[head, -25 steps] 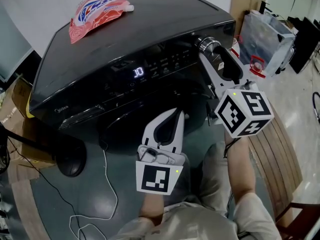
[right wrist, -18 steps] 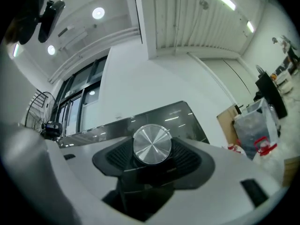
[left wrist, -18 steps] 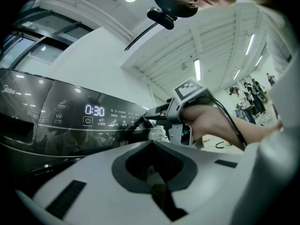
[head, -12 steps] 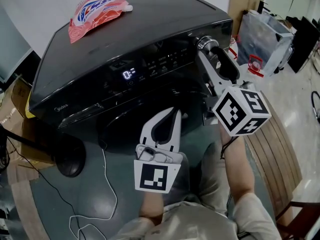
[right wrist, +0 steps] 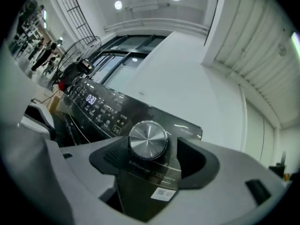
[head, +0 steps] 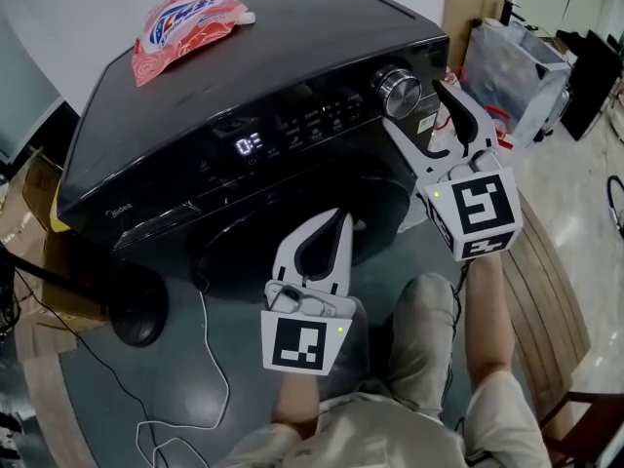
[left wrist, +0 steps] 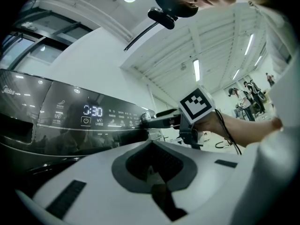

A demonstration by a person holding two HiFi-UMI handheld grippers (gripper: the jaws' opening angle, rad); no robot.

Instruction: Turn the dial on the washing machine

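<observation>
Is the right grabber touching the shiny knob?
Apart. Head view: the right gripper, jaws opening, stands clear of the dial, a gap on each side.

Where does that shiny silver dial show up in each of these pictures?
Head view: dial upper right of middle.
Left gripper view: dial tiny, mid-frame, at the panel's right end.
Right gripper view: dial large, centre.
Shared landmark: the lit display.

A black, glossy washing machine point(head: 244, 86) is seen from above, with a round door in its front. A sloped control panel point(head: 322, 123) is set along the top front edge, and a white display point(head: 249, 144) is lit near its middle. A round dial point(head: 399, 92) with a brushed silver face is mounted at the panel's right end, raised from the surface.
</observation>
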